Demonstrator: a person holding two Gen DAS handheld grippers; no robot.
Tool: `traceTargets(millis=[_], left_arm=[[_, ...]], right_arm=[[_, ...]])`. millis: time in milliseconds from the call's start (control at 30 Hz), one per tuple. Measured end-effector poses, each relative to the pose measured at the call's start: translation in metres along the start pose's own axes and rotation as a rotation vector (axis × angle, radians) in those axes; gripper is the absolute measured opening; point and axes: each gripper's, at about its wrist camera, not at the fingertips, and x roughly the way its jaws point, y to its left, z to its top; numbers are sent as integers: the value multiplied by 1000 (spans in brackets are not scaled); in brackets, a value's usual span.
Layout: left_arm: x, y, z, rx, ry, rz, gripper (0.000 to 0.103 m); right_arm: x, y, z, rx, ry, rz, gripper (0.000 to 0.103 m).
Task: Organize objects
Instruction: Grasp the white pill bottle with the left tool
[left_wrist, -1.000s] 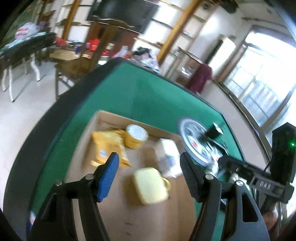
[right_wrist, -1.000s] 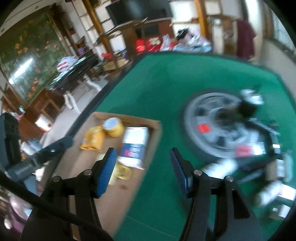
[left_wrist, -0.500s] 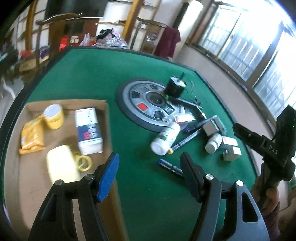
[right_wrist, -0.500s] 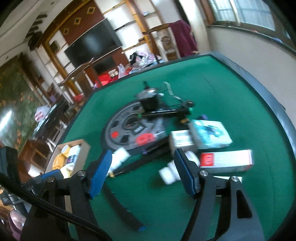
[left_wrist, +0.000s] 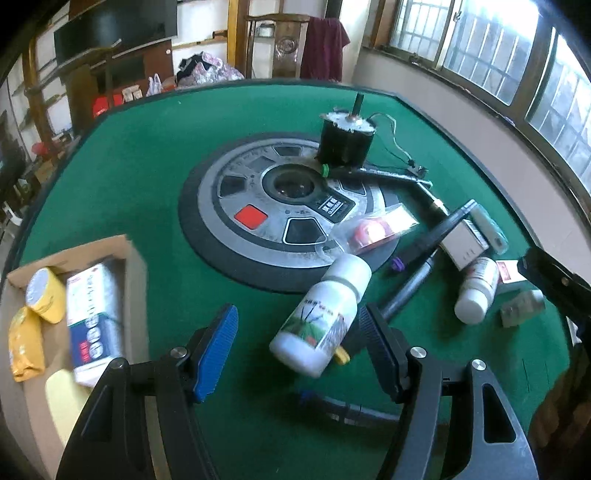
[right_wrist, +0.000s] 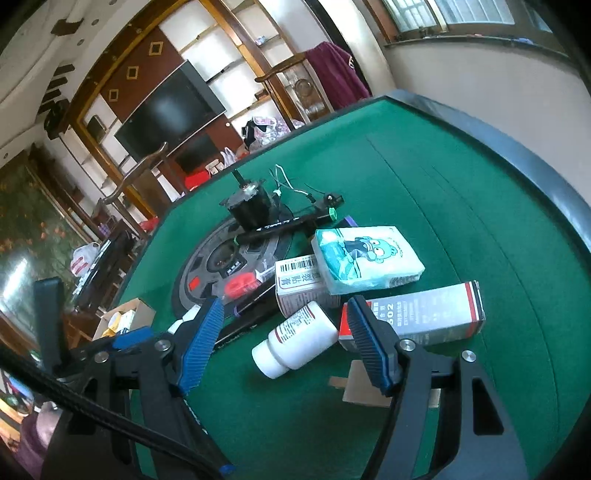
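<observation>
My left gripper (left_wrist: 299, 334) is open, with a white bottle with a green label (left_wrist: 321, 317) lying on the green table between its fingers, not gripped. A cardboard box (left_wrist: 129, 266) at the left holds a yellow can (left_wrist: 42, 295), a white and blue carton (left_wrist: 94, 314) and a yellow packet (left_wrist: 24, 343). My right gripper (right_wrist: 282, 332) is open over a small white pill bottle (right_wrist: 295, 338), which also shows in the left wrist view (left_wrist: 476, 291). A red and white box (right_wrist: 424, 314) lies by its right finger.
A round grey disc (left_wrist: 284, 210) with a black motor (left_wrist: 345, 138) sits mid-table. A tissue pack (right_wrist: 365, 258), a white carton (right_wrist: 303, 284), black markers (left_wrist: 432, 240) and a blue pen (left_wrist: 332, 404) lie around. The table edge (right_wrist: 517, 155) runs at the right.
Both grippers have swung right, away from the cardboard box, and moved down over the pile. The left now straddles the labelled bottle, the right the small pill bottle. Both stay open.
</observation>
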Motion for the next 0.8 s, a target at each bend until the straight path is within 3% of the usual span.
traceTargets(millis=[67,133,300,400,433,600,800], left_arm=[[10,-1,1,7,29,-5,61],[19,-6,2,18,47,-7,51],[27,-21,5,52,42,22,50],[26,-24,6,57,31,34,30],[24,-23,6,50,29,28,29],[9,-15,-1,11,-8,6,29],[-56,-2,-26,-37,-123,-77,29]], right_arm=[[-3,1,0,-7,-12,-2,69],[-4,2,0,-12,-17,-1,69],[0,4,-2,-17,3,7,69],[1,5,-3,-24,7,6,69],[2,5,-3,-27,7,2,69],[5,7,-4,-49,21,-10,69],[7,12,-8,-82,31,-6,69]])
